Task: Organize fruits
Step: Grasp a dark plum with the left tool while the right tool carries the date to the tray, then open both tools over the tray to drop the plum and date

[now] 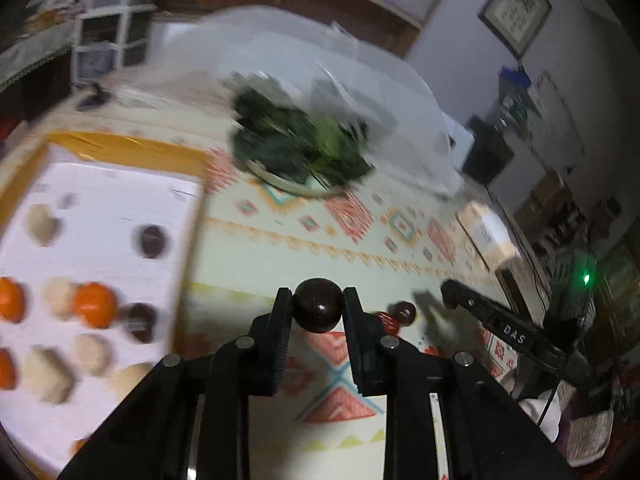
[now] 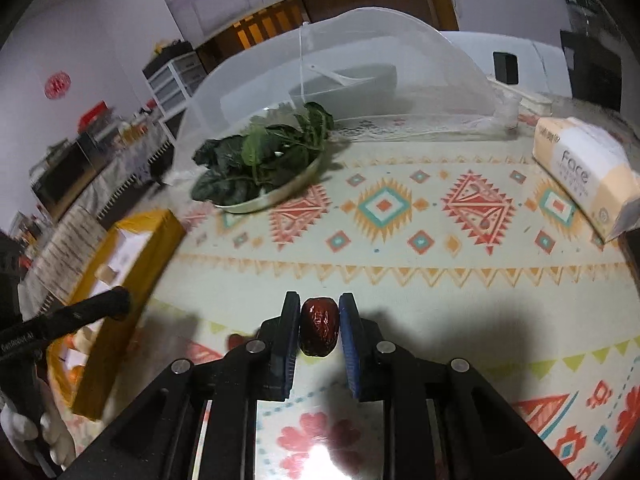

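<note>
My left gripper is shut on a round dark brown fruit and holds it above the patterned tablecloth. To its left lies a yellow-rimmed box with a white floor holding oranges, pale round fruits and dark fruits. My right gripper is shut on a wrinkled red date. It also shows in the left wrist view, next to a red date on the cloth. The box shows at left in the right wrist view.
A plate of dark green leaves stands mid-table in front of a white mesh food cover. A tissue pack lies at the right. The left gripper's finger reaches in from the left.
</note>
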`<action>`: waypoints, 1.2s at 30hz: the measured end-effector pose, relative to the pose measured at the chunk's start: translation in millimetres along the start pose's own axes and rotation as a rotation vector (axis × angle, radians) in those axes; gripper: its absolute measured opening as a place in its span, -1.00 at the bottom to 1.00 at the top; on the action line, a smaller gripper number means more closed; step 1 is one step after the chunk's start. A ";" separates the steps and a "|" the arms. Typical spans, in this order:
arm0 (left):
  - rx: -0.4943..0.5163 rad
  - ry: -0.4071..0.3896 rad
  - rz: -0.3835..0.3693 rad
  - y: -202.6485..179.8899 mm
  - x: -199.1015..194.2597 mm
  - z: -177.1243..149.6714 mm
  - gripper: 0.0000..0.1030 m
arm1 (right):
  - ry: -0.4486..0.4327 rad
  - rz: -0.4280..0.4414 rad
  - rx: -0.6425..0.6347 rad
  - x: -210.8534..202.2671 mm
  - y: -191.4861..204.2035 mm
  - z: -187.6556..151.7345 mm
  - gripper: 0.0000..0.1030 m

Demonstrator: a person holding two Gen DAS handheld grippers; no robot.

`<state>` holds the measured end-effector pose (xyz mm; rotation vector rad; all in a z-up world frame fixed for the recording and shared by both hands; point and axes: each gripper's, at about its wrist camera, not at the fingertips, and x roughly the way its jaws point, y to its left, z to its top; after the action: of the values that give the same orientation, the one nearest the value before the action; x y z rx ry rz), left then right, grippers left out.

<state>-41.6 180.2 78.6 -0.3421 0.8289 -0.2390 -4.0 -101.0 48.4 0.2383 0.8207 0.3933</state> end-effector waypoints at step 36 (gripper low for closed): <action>-0.227 -0.209 0.285 168.8 -116.1 -23.9 0.13 | 0.227 0.210 -0.402 81.3 285.8 -68.9 -0.44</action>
<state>-123.0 369.7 76.9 -0.4480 0.6893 0.1567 -76.0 195.3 50.4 -0.0984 0.9219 0.7816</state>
